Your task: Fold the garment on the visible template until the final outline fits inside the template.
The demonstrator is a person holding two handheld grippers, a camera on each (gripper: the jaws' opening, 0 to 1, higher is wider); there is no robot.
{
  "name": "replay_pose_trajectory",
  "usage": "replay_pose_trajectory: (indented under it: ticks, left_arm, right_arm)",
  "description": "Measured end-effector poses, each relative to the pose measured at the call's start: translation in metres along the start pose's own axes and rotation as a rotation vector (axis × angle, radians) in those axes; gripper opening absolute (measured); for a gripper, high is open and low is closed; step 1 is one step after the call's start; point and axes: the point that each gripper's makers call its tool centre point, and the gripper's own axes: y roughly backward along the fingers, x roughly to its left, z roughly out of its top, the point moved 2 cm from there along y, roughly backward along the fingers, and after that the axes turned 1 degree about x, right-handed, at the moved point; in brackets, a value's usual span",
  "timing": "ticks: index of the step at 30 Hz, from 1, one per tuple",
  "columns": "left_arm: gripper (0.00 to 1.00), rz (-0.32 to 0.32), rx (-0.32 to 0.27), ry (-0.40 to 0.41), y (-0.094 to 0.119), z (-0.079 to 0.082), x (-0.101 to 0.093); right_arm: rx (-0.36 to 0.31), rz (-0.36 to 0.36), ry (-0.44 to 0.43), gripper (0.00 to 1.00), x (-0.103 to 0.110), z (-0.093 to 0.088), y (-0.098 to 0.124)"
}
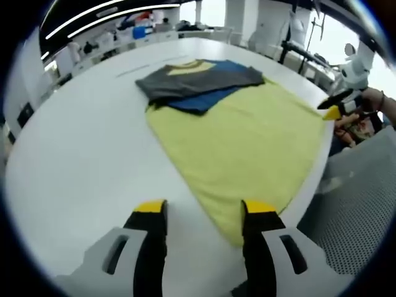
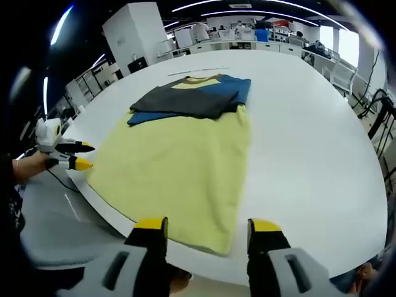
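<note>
While both tongs hover with jaws apart and empty, I see one shirt (image 1: pixel 204 86), already partly folded, at the far end of one yellow template (image 1: pixel 247 148) on the tabletop (image 1: pixel 80 154). It lies ahead of my left tongs (image 1: pixel 204 213); the right tongs (image 2: pixel 207 229) wait at the template's near hem.

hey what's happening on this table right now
A person with a gripper in each hand is folding a T-shirt on a white table. The yellow body lies spread flat, and the far end, with grey and blue parts, is already folded over. The left gripper and right gripper hover open above the near edge, holding nothing.
</note>
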Motion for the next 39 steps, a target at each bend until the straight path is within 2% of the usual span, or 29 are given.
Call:
replay_pose_trajectory:
  ticks: [3, 7, 12, 17, 21, 22, 33, 39]
  left_arm:
    - [0.34, 0.012, 0.006, 0.012, 0.002, -0.004, 0.002]
    - [0.34, -0.003, 0.009, 0.059, 0.004, -0.010, -0.002]
    - [0.27, -0.012, 0.023, 0.074, 0.008, -0.013, -0.007]
    - [0.22, -0.014, 0.035, 0.076, 0.011, -0.016, -0.014]
    - [0.19, 0.005, 0.034, 0.022, 0.009, -0.018, -0.016]
    - [0.18, 0.004, 0.050, 0.024, 0.009, -0.019, -0.018]
    - [0.05, 0.009, 0.072, 0.059, 0.008, -0.020, -0.024]
    - [0.03, 0.028, 0.086, 0.085, 0.009, -0.021, -0.025]
  right_arm:
    - [0.007, -0.021, 0.012, 0.38, -0.003, -0.003, 0.000]
    - [0.026, -0.065, 0.036, 0.27, -0.008, -0.009, 0.000]
    - [0.025, -0.071, 0.017, 0.23, -0.009, -0.013, -0.001]
    - [0.021, -0.083, 0.009, 0.17, -0.011, -0.015, 0.000]
    - [0.011, -0.078, 0.004, 0.09, -0.010, -0.016, 0.000]
    - [0.010, -0.076, 0.002, 0.09, -0.009, -0.016, -0.001]
    - [0.000, -0.079, -0.005, 0.01, -0.009, -0.014, -0.002]
    - [0.003, -0.071, 0.013, 0.00, -0.007, -0.014, -0.002]
